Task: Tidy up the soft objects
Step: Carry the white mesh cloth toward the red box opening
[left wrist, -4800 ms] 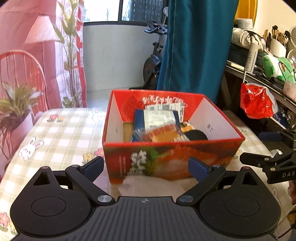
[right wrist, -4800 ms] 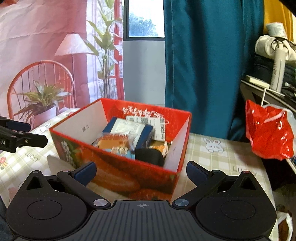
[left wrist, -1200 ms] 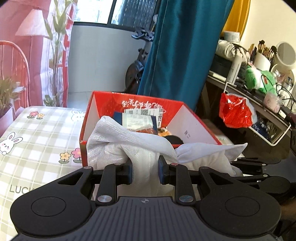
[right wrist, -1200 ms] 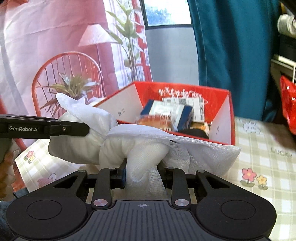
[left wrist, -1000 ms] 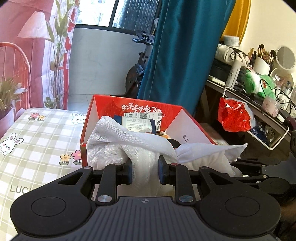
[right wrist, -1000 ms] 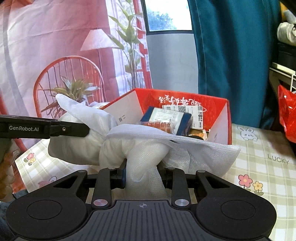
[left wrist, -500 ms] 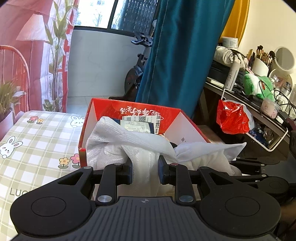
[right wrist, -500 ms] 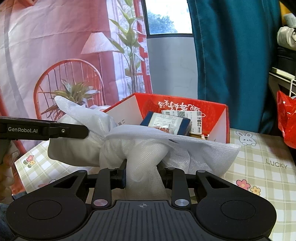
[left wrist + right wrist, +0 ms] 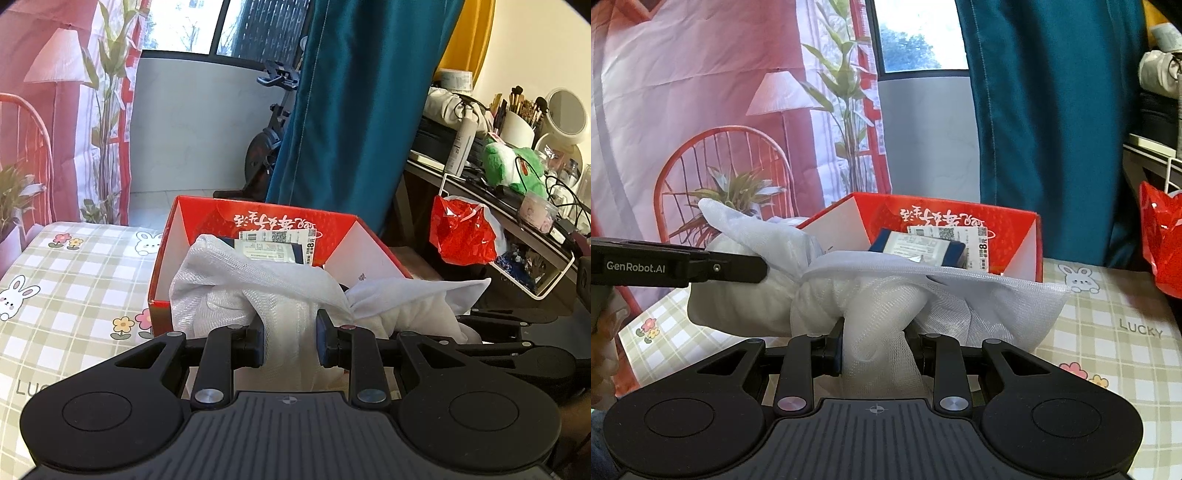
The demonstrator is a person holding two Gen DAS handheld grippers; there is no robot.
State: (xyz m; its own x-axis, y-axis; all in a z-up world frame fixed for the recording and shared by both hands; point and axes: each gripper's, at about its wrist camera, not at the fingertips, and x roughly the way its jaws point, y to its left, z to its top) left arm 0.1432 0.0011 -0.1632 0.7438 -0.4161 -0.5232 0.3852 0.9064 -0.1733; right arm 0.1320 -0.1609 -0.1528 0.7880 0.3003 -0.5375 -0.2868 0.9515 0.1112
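Observation:
A white mesh cloth bag [image 9: 258, 291] hangs bunched in the air in front of a red cardboard box [image 9: 258, 218]. My left gripper [image 9: 290, 341] is shut on one bunch of it. My right gripper [image 9: 873, 345] is shut on another bunch of the same white mesh bag [image 9: 871, 295]. The red box [image 9: 1008, 221] stands open on the table just behind, holding a blue packet with a white label [image 9: 919, 245] and other packets. The left gripper's arm [image 9: 676, 264] shows at the left of the right wrist view, against the cloth.
A checked tablecloth with rabbits and flowers [image 9: 74, 280] covers the table [image 9: 1126, 332]. A red plastic bag [image 9: 461, 236] hangs from a cluttered shelf at right. A teal curtain [image 9: 354, 110] and an exercise bike [image 9: 269, 140] stand behind the box.
Both grippers went from open to shut on the white bag, which was lifted from in front of the box. Over the last second little differs; the box looks slightly farther.

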